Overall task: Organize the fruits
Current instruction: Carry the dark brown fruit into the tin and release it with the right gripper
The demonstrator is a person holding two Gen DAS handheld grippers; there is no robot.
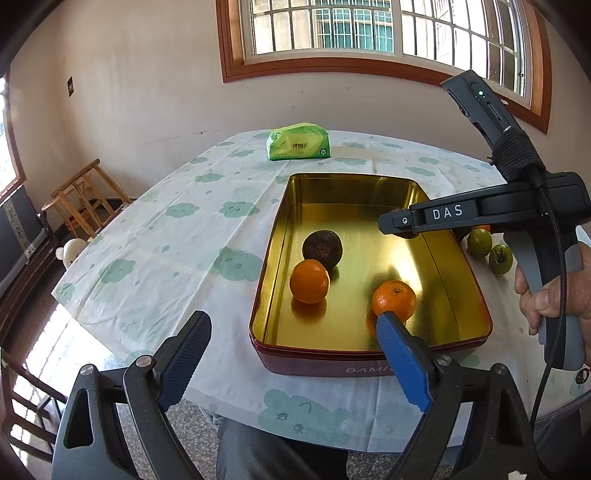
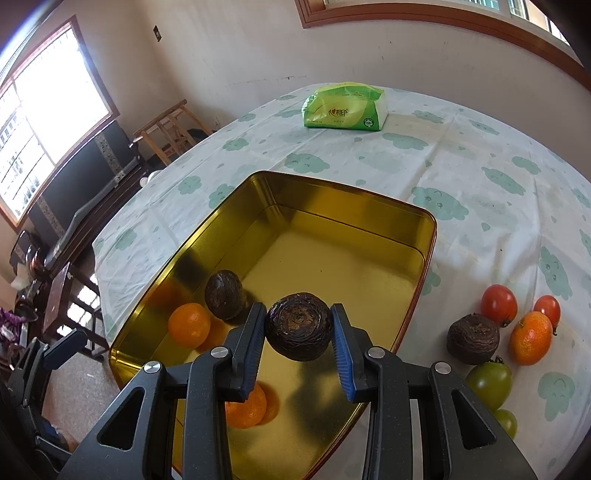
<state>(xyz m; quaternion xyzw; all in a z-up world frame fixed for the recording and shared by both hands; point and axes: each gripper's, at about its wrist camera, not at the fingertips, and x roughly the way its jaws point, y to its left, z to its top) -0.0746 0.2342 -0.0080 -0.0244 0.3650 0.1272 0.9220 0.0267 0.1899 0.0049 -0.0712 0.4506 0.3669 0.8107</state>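
A gold tin (image 1: 476, 295) (image 2: 424, 258) sits on the table and holds two oranges (image 1: 309, 281) (image 1: 394, 300) and a dark wrinkled passion fruit (image 1: 322, 248) (image 2: 224, 294). My right gripper (image 2: 297, 326) is shut on a second dark passion fruit (image 2: 298, 326) and holds it above the tin; its fingers (image 1: 397, 223) reach in over the tin's right side in the left wrist view. My left gripper (image 1: 291, 334) is open and empty at the tin's near left corner. Right of the tin lie another passion fruit (image 2: 472, 339), an orange (image 2: 531, 338), red tomatoes (image 2: 498, 304) and green tomatoes (image 2: 489, 382) (image 1: 479, 242).
A green tissue pack (image 1: 298, 142) (image 2: 345, 107) lies at the far side of the table on the cloud-print cloth (image 1: 177, 236). A wooden stool (image 1: 83, 199) and dark furniture (image 2: 74, 206) stand beyond the table's left edge. A window (image 1: 369, 33) fills the back wall.
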